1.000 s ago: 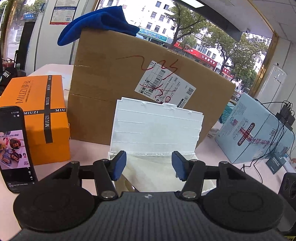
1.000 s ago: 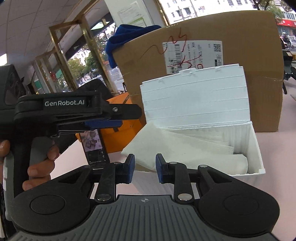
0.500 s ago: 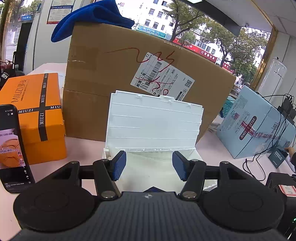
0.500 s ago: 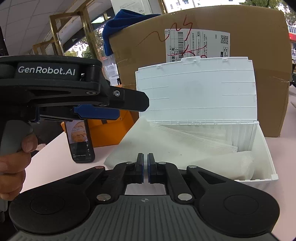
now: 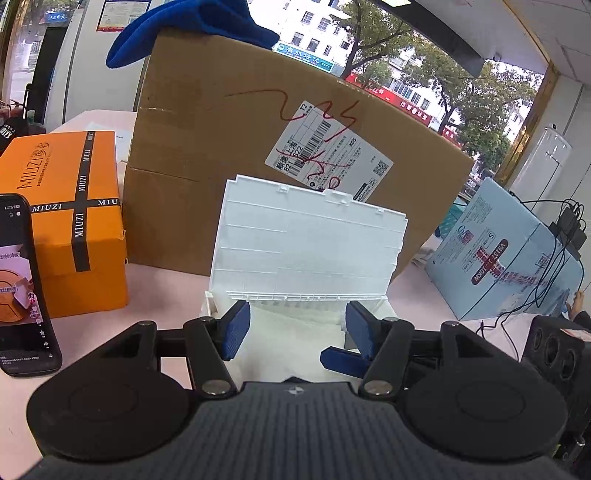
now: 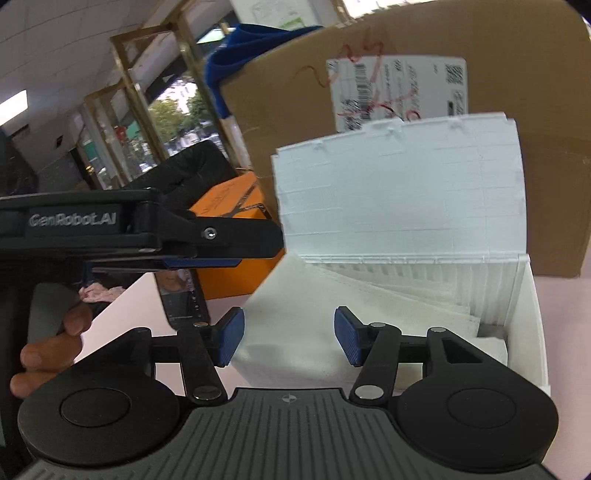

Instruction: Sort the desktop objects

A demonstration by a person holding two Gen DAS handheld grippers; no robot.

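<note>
Both tools hover over the white box on the pink desk, its lid propped against the cardboard carton. The left hand-held gripper and the right hand-held gripper gape wide above the white cloth, grasping nothing.

Both wrist views close, facing white box

matt white ribbed plastic on the storage box, soft white paper sheets inside. plain brown corrugated cardboard on the big carton, glossy paper label. fuzzy blue cloth on top. smooth orange card box. glossy glass phone.
</note>
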